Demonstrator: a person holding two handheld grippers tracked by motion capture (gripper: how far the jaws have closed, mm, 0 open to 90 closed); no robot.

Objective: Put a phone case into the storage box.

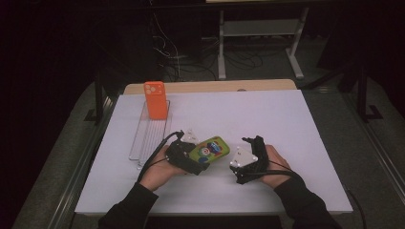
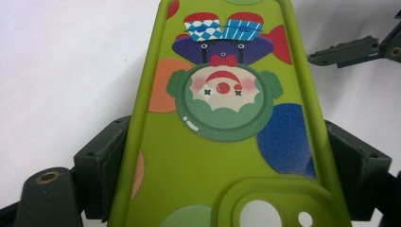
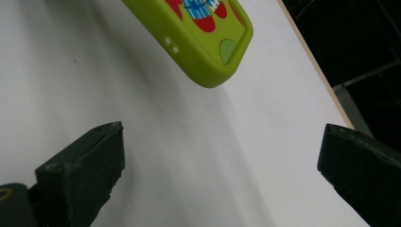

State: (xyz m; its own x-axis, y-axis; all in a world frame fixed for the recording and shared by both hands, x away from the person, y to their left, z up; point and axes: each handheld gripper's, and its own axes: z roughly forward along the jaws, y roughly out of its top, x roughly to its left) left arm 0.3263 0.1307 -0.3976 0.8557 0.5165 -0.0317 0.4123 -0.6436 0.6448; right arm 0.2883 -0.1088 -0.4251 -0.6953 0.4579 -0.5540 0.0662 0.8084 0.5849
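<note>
A green phone case (image 1: 212,148) printed with a cartoon clown is held just above the white table (image 1: 267,114). My left gripper (image 1: 198,160) is shut on it, one jaw pressing each long edge near the camera cut-out. In the left gripper view the case (image 2: 222,118) runs up between the jaws of the left gripper (image 2: 227,172). My right gripper (image 1: 253,142) rests to the right of the case, open, with nothing between its fingers. The right gripper view has the case's far end (image 3: 208,42) hanging above the wide gap of the right gripper (image 3: 222,165).
An orange phone case (image 1: 155,99) stands upright at the far end of a clear slotted rack (image 1: 145,138) on the table's left. A wooden strip (image 1: 210,87) runs along the back edge. Beyond it are a dark floor, cables and stand legs (image 1: 222,57).
</note>
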